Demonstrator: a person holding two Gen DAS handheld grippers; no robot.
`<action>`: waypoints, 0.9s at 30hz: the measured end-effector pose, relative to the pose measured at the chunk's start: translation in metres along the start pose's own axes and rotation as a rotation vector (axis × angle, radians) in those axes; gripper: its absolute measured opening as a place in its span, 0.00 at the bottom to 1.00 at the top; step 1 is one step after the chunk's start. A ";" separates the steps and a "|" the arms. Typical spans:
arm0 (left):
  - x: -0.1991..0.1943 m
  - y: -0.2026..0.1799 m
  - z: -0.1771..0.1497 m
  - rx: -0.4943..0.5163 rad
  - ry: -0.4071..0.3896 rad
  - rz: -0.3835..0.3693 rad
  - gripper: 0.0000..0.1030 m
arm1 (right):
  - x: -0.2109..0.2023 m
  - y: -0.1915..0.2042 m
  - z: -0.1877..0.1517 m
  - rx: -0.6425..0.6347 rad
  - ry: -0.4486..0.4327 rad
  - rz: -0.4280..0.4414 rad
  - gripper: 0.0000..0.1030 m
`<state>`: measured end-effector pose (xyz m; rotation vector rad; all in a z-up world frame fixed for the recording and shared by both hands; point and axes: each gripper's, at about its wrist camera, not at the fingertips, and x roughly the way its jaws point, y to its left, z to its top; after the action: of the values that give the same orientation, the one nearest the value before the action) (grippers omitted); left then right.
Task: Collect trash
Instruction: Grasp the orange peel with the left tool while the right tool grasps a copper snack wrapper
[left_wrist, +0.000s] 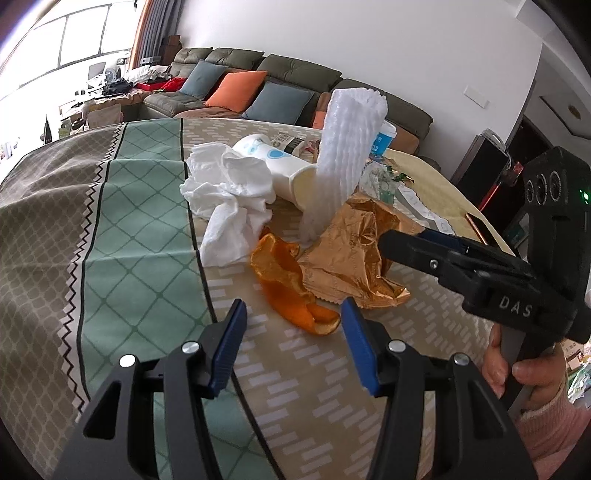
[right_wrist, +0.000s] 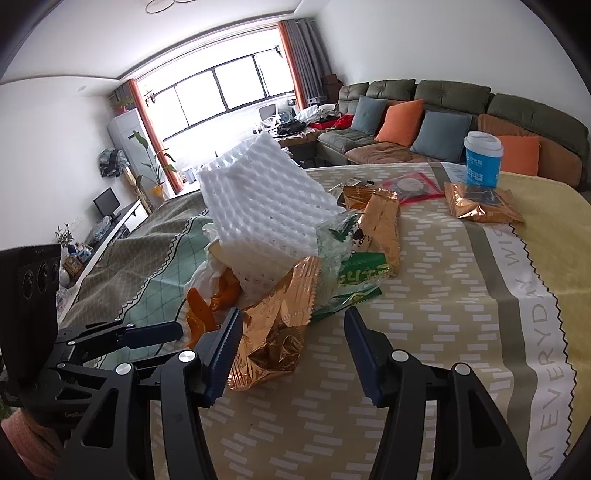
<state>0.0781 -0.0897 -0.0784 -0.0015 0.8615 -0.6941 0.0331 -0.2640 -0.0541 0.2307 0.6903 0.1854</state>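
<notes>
Both hand-held grippers half-open, empty: left (left_wrist: 291, 325) near orange peel (left_wrist: 291, 291); right (right_wrist: 291, 339) touching gold wrapper (right_wrist: 273, 332).

In the left wrist view the foam sleeve (left_wrist: 343, 155) hides most of the blue cup (left_wrist: 382, 142) at one o'clock, while the paper cup (left_wrist: 280, 166) lies half behind crumpled tissue (left_wrist: 229, 195)

Both handheld grippers are matte black plastic with blue ribbed pads on the fingers and round silver screw heads at the linkage joints. The right gripper (left_wrist: 413, 240) carries white "DAS" lettering, three round ports and a small green light on its housing. The hand (left_wrist: 524, 373) on its grip wears a fuzzy pink sleeve (left_wrist: 554, 424).
</notes>
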 end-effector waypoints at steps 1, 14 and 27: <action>0.001 0.000 0.001 -0.002 0.002 0.000 0.52 | -0.001 0.001 0.000 -0.006 -0.001 -0.001 0.56; 0.003 0.001 0.002 -0.020 0.020 0.016 0.37 | -0.004 0.002 -0.003 -0.035 -0.011 0.005 0.51; 0.002 0.003 0.002 -0.038 0.028 0.041 0.28 | -0.001 0.001 -0.006 -0.043 -0.007 0.034 0.48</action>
<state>0.0824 -0.0889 -0.0795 -0.0076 0.8992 -0.6405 0.0280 -0.2625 -0.0575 0.2016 0.6747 0.2318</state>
